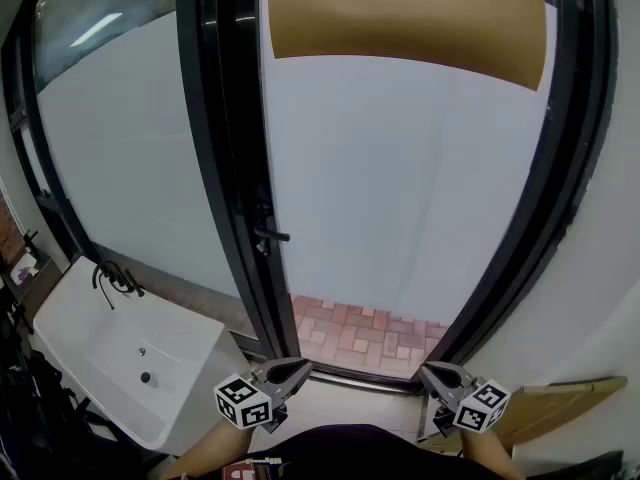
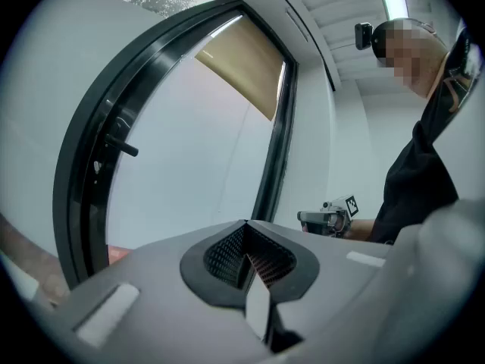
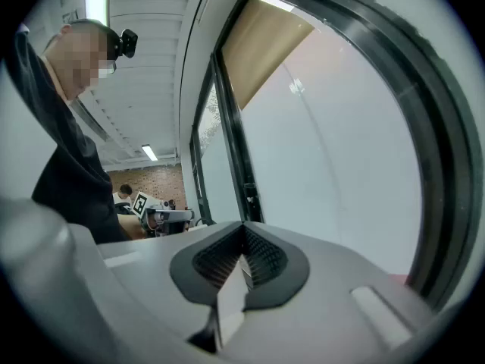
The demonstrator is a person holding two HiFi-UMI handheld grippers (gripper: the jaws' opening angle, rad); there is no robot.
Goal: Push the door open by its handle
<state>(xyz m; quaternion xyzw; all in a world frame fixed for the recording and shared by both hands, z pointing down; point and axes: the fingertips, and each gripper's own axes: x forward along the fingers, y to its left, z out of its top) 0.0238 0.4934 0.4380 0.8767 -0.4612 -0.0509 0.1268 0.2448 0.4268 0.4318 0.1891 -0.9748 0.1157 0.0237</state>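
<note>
Pale floor (image 1: 345,408) inside, only a small strip in view. Red brick paving (image 1: 365,336) runs on past the bottom of the door (image 1: 400,188). White sink unit (image 1: 185,378) stands on the floor at left. Tan board (image 1: 560,408), prob. wood, sits at right, low by the wall.

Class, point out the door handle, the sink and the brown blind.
door handle (image 1: 272,234): head view, on its lever.
sink (image 1: 100,343): head view, on its bare basin.
brown blind (image 1: 400,13): head view, on its middle.
</note>
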